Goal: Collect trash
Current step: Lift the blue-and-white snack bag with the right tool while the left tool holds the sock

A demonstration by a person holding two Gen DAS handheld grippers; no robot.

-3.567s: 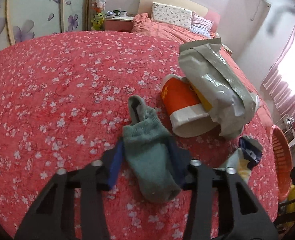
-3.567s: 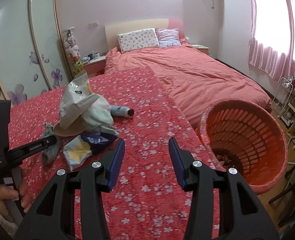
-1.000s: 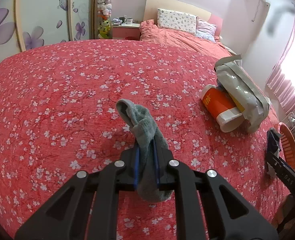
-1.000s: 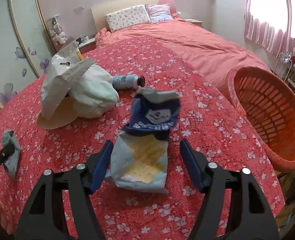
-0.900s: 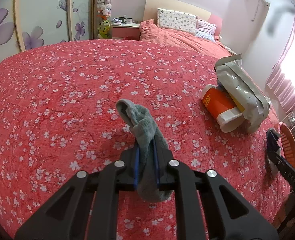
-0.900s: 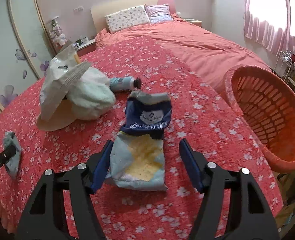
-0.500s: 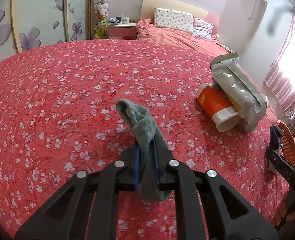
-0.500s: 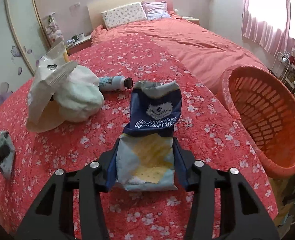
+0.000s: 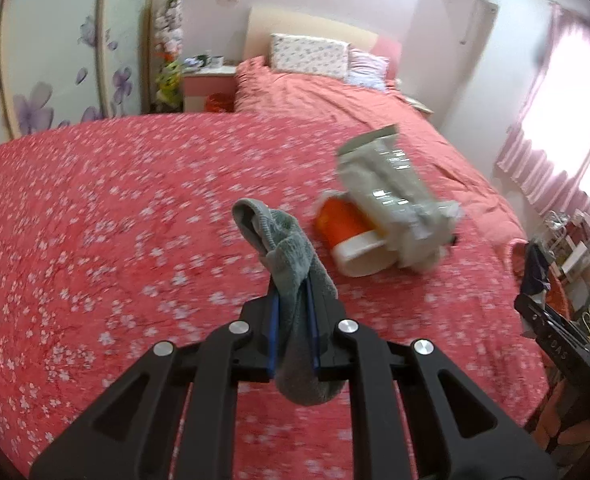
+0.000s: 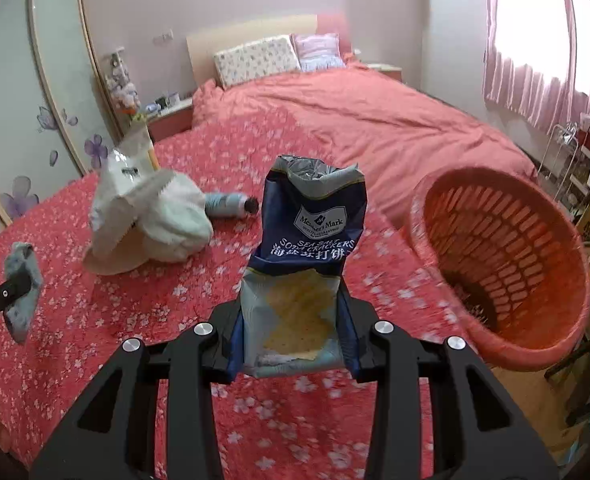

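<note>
In my right gripper [image 10: 295, 344] I have the soda cracker bag [image 10: 301, 264], standing upright between the blue pads with its torn top uppermost; the jaws are closing, and the pads press the bag's lower half on both sides. It hangs above the flowered red bedspread [image 10: 135, 304]. My left gripper [image 9: 293, 332] is pressed nearly together, pinching a grey-green sock [image 9: 291, 276], whose cuff sticks up past the fingertips and whose toe droops below them, clear of the cover.

To the right of the cracker bag sits the orange laundry basket [image 10: 507, 264], at the bed's edge and tipped toward me, with dark bits in its bottom. From the right wrist nothing stands between bag and basket.

To the left, on the bedspread, lies a heap: a crumpled white bag [image 10: 127, 196] on top of a pale bundle and a paper cup [image 9: 351, 240], orange with a white rim, lying on its side. Just behind the heap a light blue bottle [image 10: 231, 204] with a dark cap lies flat. Farther back are pillows [image 10: 255, 60] against the headboard.
</note>
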